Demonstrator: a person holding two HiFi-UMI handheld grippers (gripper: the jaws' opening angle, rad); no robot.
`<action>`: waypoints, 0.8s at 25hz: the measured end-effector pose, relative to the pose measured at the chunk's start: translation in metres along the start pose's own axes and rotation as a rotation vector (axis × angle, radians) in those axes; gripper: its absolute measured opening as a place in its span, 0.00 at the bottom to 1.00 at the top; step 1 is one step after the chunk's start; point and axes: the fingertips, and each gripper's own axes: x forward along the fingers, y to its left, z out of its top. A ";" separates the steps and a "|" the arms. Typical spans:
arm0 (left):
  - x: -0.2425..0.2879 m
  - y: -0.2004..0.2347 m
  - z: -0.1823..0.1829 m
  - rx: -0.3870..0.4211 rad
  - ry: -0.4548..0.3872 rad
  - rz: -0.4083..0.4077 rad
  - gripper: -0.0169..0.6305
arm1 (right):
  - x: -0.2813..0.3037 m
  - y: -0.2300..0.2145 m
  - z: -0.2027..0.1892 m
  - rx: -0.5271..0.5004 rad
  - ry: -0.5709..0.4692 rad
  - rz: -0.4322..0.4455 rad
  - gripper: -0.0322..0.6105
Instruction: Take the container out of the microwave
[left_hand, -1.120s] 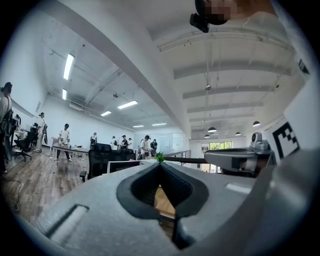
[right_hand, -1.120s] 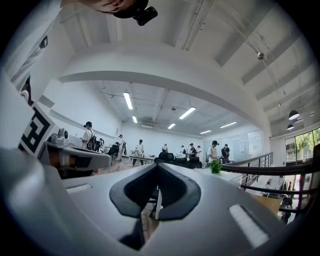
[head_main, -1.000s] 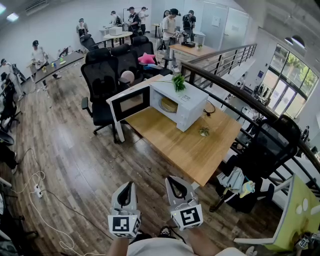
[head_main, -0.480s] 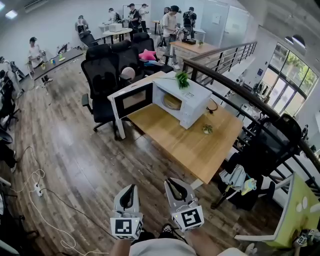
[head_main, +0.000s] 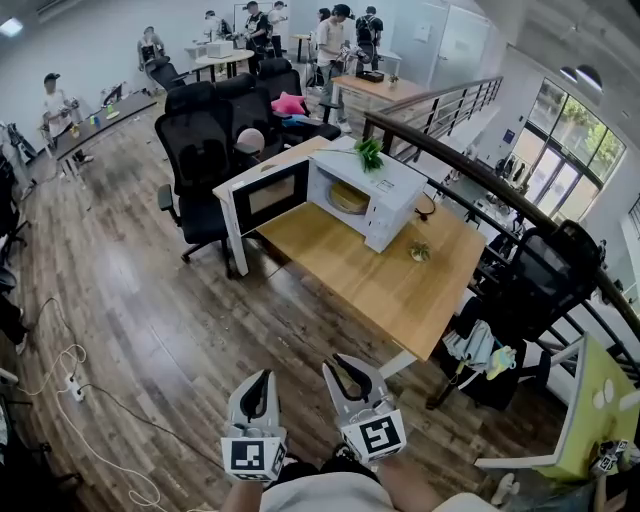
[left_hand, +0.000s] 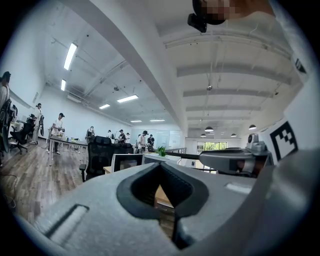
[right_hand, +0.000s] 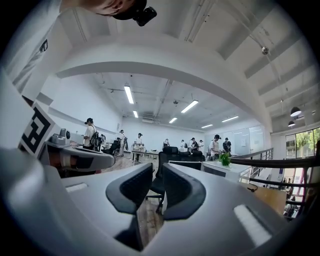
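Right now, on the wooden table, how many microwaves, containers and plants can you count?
Microwave: 1
Container: 1, inside the microwave
Plants: 2, a leafy plant on top of the microwave and a small plant on the table
Total: 4

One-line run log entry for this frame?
microwave: door open, container inside | left hand-held gripper: shut, empty | right hand-held gripper: narrowly open, empty | both well short of table
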 end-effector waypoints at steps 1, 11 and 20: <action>-0.001 0.005 -0.003 -0.004 0.006 -0.002 0.03 | 0.003 0.004 -0.001 -0.004 0.004 -0.002 0.17; 0.025 0.036 -0.012 -0.012 0.033 -0.017 0.03 | 0.046 -0.002 -0.017 0.016 0.035 -0.022 0.16; 0.108 0.061 -0.004 0.016 0.041 0.012 0.03 | 0.118 -0.056 -0.024 0.020 0.021 0.017 0.16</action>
